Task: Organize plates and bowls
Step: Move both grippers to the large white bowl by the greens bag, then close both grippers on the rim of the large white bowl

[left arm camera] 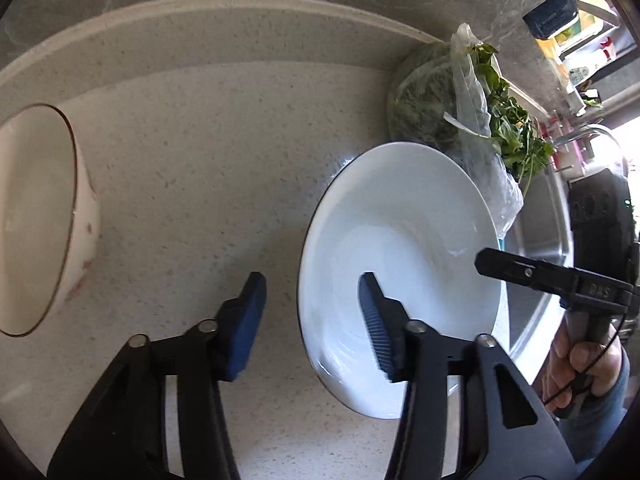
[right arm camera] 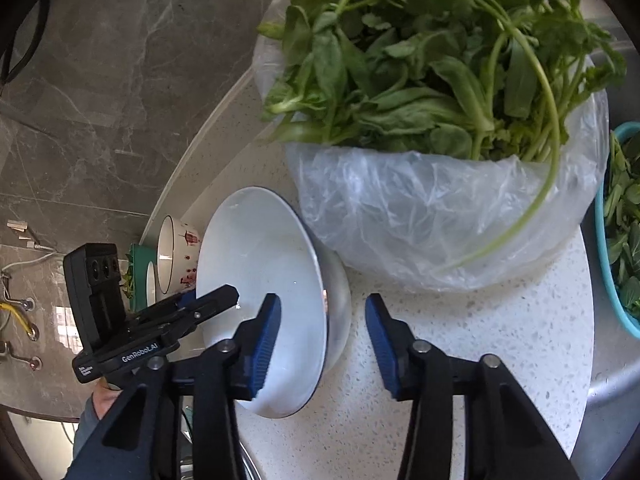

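Both grippers straddle the white bowl's (left arm camera: 400,248) rim, jaws apart, not visibly pinching; left gripper (right arm camera: 224,300) reads "GenRobot.AI"; right gripper (right arm camera: 322,320).

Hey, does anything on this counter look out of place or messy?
Nothing is spilled or broken. The one oddity: a bag of greens sprawls on the counter right against the white bowl, crowding the dishes.

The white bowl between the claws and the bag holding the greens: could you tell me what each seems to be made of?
The white bowl looks like glazed ceramic or porcelain: smooth, glossy, with sharp highlights and a thin dark rim line; melamine cannot be ruled out. The bag looks like thin clear plastic film: translucent, crinkled, with the greens showing through.
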A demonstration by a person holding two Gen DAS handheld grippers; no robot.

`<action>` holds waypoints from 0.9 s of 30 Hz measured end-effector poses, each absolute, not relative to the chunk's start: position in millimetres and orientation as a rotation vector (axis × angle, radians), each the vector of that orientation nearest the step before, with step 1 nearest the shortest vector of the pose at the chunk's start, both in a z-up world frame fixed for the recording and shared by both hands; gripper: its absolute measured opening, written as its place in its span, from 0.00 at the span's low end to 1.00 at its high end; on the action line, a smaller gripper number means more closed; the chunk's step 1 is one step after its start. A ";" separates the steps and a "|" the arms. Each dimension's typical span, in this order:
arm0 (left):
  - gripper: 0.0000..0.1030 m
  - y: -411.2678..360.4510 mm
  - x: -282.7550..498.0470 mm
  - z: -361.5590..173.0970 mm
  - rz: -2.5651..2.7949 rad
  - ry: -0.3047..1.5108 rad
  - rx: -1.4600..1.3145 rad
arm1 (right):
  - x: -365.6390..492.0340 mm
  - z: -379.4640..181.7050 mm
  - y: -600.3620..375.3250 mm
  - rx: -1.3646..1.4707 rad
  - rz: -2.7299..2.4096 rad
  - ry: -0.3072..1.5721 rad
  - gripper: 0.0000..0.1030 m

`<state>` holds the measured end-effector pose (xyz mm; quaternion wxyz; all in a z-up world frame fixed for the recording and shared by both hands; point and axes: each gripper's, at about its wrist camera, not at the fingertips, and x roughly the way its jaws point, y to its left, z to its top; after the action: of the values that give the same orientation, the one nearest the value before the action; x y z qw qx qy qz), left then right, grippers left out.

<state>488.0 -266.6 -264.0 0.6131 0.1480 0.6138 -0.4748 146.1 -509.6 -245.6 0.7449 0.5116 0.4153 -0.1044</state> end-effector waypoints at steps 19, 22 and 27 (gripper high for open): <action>0.10 -260.7 512.8 -294.8 -1.169 1.523 0.190 | 143.6 -267.7 -515.8 1.222 -0.160 0.904 0.21; 0.10 -260.7 511.6 -294.4 -1.170 1.504 0.226 | 142.3 -267.0 -515.5 1.218 -0.163 0.899 0.21; 0.10 -257.9 509.4 -295.2 -1.156 1.505 0.212 | 142.5 -266.4 -514.3 1.218 -0.162 0.901 0.21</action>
<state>509.4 -257.9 -295.2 0.5778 0.0908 0.6434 -0.4939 142.5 -514.3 -266.4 0.7236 0.5516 0.4083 -0.0734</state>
